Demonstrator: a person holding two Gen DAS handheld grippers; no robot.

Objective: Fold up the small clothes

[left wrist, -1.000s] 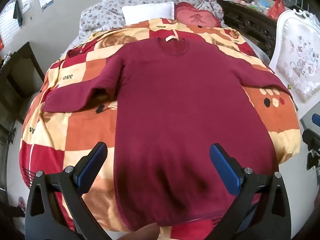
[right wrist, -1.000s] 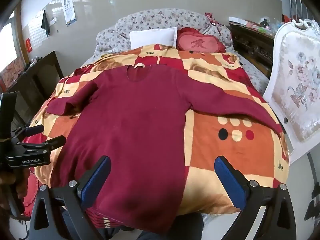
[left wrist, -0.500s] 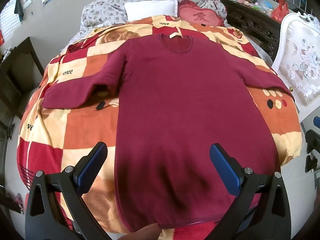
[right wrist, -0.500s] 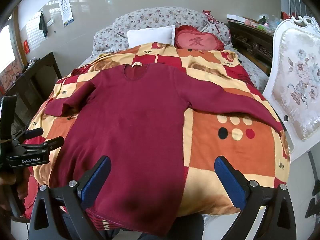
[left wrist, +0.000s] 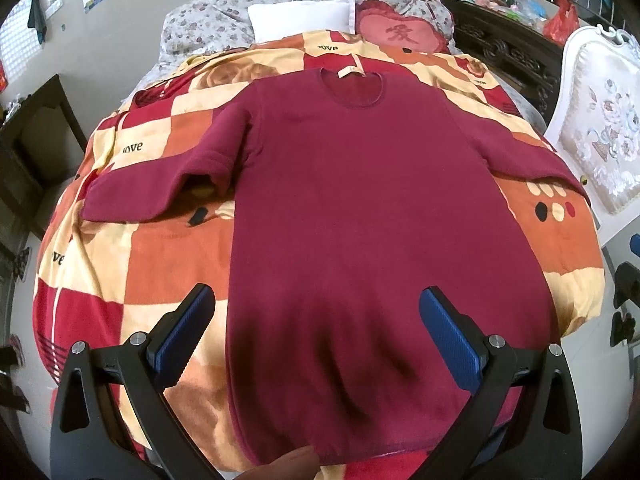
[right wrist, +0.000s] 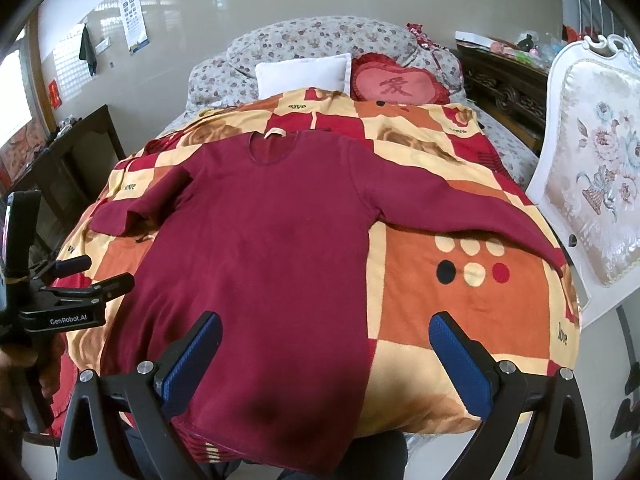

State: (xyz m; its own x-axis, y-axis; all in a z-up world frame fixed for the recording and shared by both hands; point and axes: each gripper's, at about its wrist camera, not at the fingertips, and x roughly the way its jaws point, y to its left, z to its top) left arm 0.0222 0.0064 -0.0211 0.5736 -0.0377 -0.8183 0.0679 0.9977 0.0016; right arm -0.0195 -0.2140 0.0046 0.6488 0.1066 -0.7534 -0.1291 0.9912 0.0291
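A dark red long-sleeved top lies flat on the bed, neck at the far end, hem at the near edge. Its left sleeve is bent and bunched; its right sleeve stretches out toward the bed's right edge. My left gripper is open and empty above the hem end. My right gripper is open and empty above the top's lower right side. The left gripper's body shows at the left of the right wrist view.
The bed carries a checked orange, red and cream blanket. A white pillow and a red heart cushion lie at the head. A white upholstered chair stands at the right. Dark wooden furniture stands at the left.
Both grippers have lifted and drawn back slightly, so more of the bed shows. The top has not moved and both grippers stay open.
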